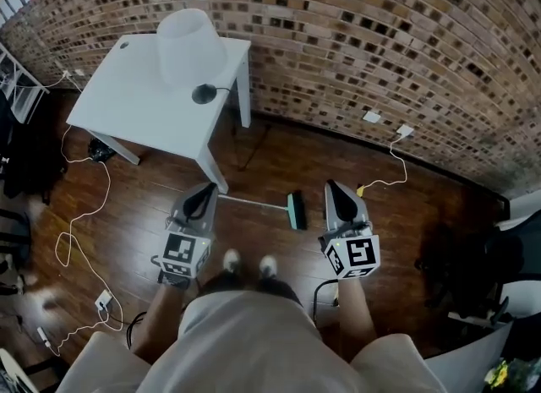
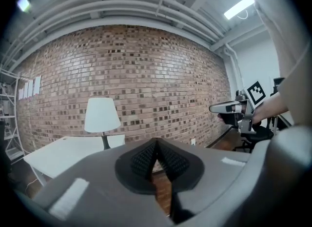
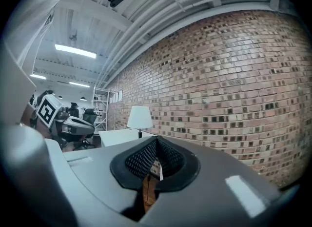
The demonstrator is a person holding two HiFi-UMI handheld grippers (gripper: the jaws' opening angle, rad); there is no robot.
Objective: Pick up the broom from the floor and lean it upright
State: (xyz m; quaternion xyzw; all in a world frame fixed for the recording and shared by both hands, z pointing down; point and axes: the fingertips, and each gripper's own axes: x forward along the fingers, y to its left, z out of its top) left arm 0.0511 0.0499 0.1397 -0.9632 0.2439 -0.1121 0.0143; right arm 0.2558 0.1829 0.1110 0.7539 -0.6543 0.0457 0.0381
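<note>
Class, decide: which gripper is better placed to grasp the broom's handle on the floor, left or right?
Probably left. In the head view the handle ends just beside the left gripper; the right gripper sits past the brush head. Both are shut.

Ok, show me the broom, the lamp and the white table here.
broom (image 1: 296, 211), head view, on its teal brush head, which lies on the floor.
lamp (image 1: 190, 45), head view, on the white shade.
white table (image 1: 139, 117), head view, on the bare tabletop.
</note>
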